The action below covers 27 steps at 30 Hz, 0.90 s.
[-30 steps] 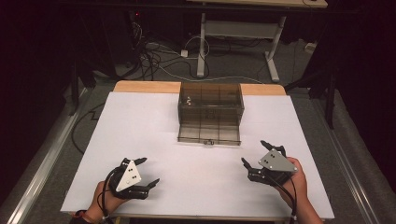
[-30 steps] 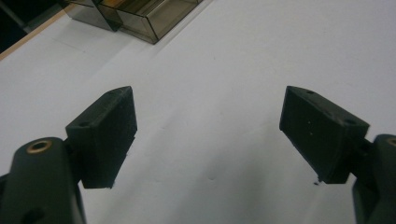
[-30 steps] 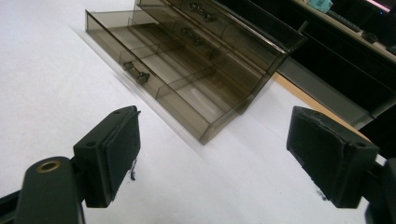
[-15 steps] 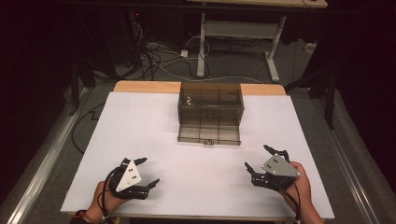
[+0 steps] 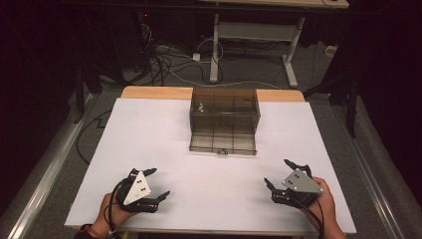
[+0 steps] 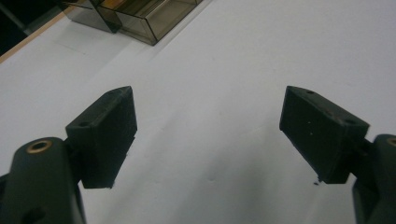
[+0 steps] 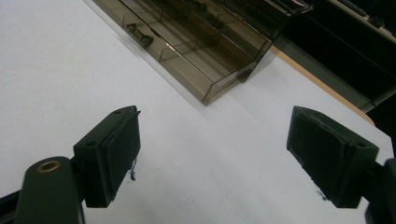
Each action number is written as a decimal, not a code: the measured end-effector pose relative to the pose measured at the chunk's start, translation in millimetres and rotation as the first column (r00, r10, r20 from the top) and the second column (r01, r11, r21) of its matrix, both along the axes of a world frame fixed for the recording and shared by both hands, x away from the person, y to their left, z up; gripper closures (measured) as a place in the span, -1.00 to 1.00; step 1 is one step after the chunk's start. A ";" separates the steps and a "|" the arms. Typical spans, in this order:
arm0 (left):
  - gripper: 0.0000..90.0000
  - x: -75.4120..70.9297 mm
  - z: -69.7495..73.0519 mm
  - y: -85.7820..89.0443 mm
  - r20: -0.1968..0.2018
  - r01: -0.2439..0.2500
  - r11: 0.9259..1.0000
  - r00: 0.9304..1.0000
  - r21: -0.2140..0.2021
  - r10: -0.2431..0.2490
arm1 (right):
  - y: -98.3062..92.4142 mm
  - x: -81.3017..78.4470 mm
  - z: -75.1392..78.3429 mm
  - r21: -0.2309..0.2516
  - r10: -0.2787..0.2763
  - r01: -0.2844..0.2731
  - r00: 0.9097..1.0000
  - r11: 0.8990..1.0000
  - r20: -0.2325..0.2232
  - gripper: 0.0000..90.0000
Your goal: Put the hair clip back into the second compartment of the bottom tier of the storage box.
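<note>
both grippers rest at the near edge, jaws spread: left gripper [image 5: 155,183] near left, right gripper [image 5: 279,174] near right; box [image 5: 224,119] far centre.

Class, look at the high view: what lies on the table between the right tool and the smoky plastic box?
Nothing. Between the right tool and the box there is just bare white table. The high view shows it, and the right gripper view shows the same bare stretch.
</note>
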<state>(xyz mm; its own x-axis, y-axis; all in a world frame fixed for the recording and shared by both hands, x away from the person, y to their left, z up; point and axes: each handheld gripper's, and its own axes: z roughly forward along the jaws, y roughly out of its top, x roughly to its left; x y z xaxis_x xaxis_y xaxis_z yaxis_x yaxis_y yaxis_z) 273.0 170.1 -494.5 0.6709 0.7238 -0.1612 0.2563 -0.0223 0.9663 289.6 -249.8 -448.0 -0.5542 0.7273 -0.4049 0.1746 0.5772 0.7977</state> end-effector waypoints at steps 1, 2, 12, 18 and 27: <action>-0.61 0.0 -0.1 -0.1 0.000 0.000 1.000 1.000 0.001 0.000 | -0.8 -0.4 -0.6 -0.002 0.001 -0.001 1.000 1.000 -0.002 -0.62; -0.61 0.1 -0.2 -0.2 0.001 0.001 1.000 1.000 0.003 -0.001 | -1.8 -0.8 -1.0 -0.002 0.001 -0.001 1.000 1.000 -0.005 -0.62; -0.61 0.2 -0.1 -0.1 0.001 0.002 1.000 1.000 0.000 -0.002 | -14.4 -5.9 -4.5 0.005 -0.018 0.018 1.000 1.000 -0.013 -0.62; -0.61 0.5 -0.5 0.0 0.000 0.003 1.000 1.000 0.003 -0.003 | -22.0 -9.5 -7.6 0.010 -0.026 0.026 1.000 1.000 -0.016 -0.62; -0.61 0.4 -0.7 0.5 0.003 0.006 1.000 1.000 0.008 -0.006 | -32.9 -14.3 -15.6 0.013 -0.039 0.039 0.999 0.999 -0.032 -0.62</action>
<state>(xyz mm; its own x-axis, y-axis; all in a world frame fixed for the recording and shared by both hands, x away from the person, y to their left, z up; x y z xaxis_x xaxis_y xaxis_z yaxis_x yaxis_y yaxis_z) 273.5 170.5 -495.2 0.6758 0.7211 -0.1529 0.2530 -0.0321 0.9669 275.3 -282.7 -463.6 -0.5380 0.7539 -0.3772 0.2221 0.5585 0.7992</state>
